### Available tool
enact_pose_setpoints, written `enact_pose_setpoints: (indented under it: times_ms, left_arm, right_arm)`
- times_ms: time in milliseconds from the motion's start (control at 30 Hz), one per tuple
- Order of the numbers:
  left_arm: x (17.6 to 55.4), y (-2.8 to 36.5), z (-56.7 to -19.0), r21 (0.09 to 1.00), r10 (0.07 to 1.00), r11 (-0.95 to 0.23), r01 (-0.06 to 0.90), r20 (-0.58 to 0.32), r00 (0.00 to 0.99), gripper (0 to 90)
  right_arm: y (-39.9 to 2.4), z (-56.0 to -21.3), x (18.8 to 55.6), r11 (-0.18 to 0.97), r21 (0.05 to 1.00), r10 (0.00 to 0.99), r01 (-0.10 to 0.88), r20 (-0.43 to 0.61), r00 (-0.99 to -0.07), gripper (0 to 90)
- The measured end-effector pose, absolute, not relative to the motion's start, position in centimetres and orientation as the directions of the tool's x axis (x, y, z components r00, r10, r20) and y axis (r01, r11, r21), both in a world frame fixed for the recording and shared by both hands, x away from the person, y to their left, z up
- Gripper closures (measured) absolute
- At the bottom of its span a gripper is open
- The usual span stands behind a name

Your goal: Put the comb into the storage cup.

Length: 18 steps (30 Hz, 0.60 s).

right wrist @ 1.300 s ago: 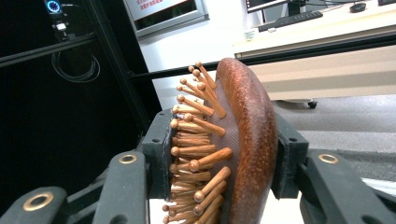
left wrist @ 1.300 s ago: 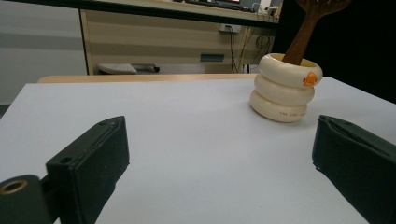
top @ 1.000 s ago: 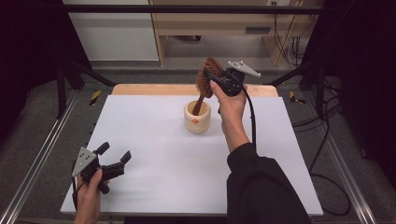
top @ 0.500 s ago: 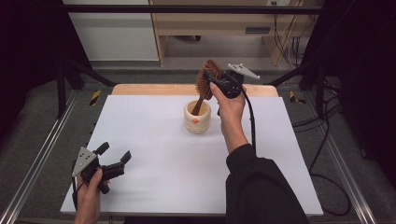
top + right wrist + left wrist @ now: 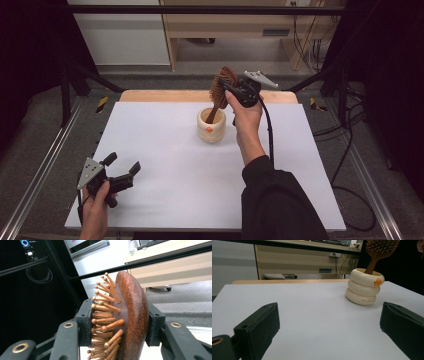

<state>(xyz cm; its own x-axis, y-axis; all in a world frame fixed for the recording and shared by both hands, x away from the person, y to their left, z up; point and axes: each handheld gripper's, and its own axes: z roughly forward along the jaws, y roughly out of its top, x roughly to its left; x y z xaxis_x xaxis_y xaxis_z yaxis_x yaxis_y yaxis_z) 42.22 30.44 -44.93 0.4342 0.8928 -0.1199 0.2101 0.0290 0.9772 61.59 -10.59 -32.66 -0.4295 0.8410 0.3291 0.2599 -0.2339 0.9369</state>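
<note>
R gripper (image 5: 226, 86) is clamping the head of the wooden hairbrush (image 5: 223, 85), jaws narrow, one pad pressing on the bristle side, the other on the smooth back; seen up close in the right gripper view (image 5: 120, 322). Brush is sitting above the cup (image 5: 211, 125), tilted, head leaning toward 1 o'clock, handle end going down into the cup mouth. Cup is cream, three stacked rings w/ small orange mark on the front, standing upright on the white desk (image 5: 175, 165) at approx 12 o'clock from desk centre, near the far edge. Person's R hand (image 5: 246, 112) is wrapping the gripper body just at 3 o'clock of the cup, cable trailing down along the forearm.

L gripper (image 5: 122, 167) is resting at approx 7 o'clock, near the front-left corner of the desk, well apart from the cup. Jaws are standing wide, nothing between them, pointing toward 2 o'clock. In the left gripper view, cup (image 5: 364, 286) and brush (image 5: 380, 251) are showing at upper right between the two jaws.
</note>
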Motion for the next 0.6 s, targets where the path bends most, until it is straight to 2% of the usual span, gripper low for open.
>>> enact_pose_setpoints:
  times_ms: [600]
  left_arm:
    - [42.22,30.40,-44.94,0.977,0.893,0.027,0.212,-0.119,0.435,2.8]
  right_arm:
    - [-10.81,-33.55,61.76,-0.250,0.929,0.835,0.275,0.350,-0.425,51.2]
